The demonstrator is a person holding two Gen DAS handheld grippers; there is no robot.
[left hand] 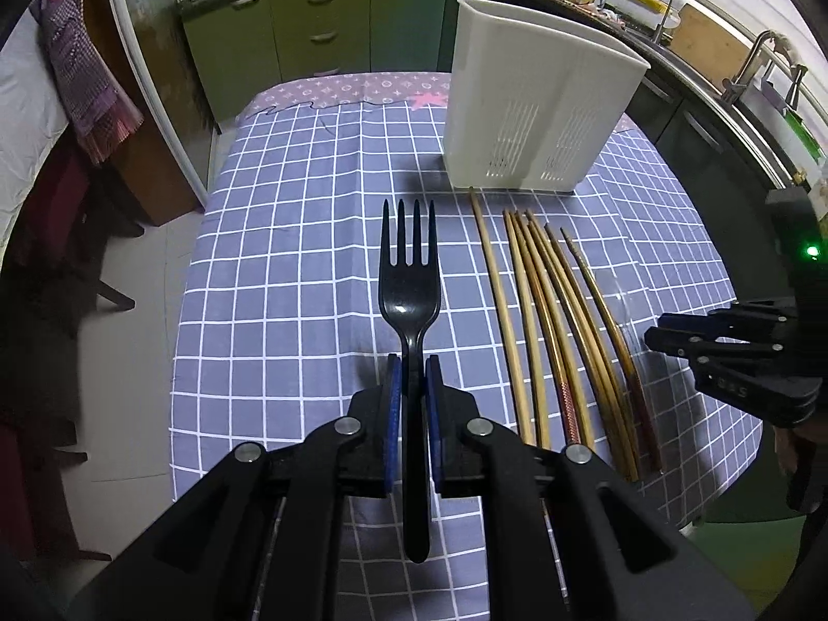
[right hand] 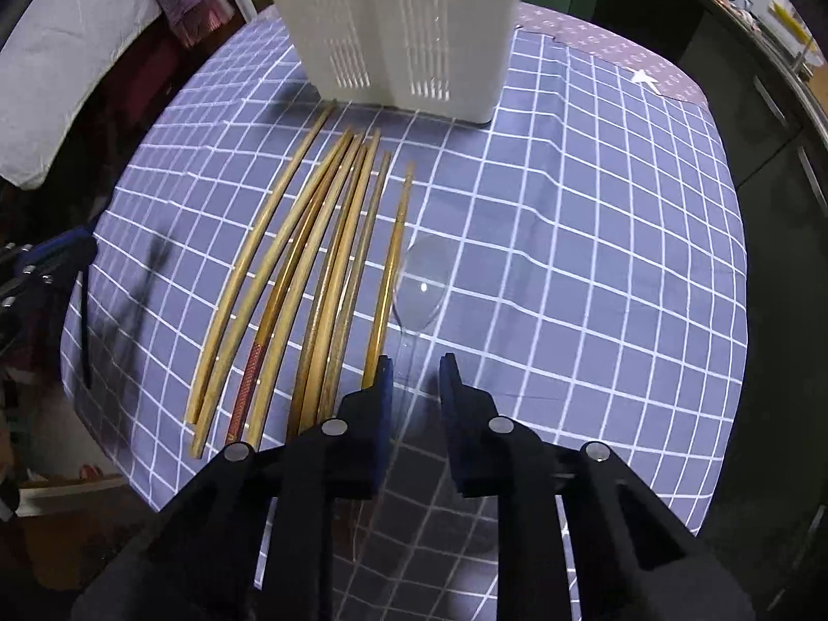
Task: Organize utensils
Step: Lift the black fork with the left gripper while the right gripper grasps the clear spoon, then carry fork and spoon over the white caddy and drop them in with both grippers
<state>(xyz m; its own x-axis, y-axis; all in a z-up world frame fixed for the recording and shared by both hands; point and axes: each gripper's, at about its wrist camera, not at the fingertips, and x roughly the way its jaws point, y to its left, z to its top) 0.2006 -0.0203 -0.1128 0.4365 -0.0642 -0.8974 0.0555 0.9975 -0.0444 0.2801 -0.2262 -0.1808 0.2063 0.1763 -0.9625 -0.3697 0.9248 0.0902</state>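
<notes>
left wrist view showed your left gripper [left hand: 412,368] closed on the handle of a black plastic fork [left hand: 411,279], the blue pads [left hand: 394,393] pressed against it from both sides. the fork was held off the purple cloth with white grid lines [left hand: 290,238], its four tines pointing straight ahead of the claw and its handle end running back between the fingers toward the camera. ahead and to the right of your left claw stood the white slotted plastic utensil holder [left hand: 538,103], upright on the cloth. just right of the claw lay the row of wooden chopsticks [left hand: 553,331], flat on the cloth, tips toward the holder. farther right, your right gripper [left hand: 673,336] hung above the cloth's edge.

in the right wrist view your right gripper [right hand: 416,370] stood partly open, its fingers apart with nothing clamped between them. a clear plastic spoon [right hand: 422,284] lay on the cloth [right hand: 595,259] just ahead of that claw, bowl forward, its faint handle running back into the gap between the fingers; contact could not be told. the chopsticks [right hand: 310,279] lay to the left of it, the nearest one just beside the spoon, and the holder [right hand: 403,36] stood straight ahead beyond them.
</notes>
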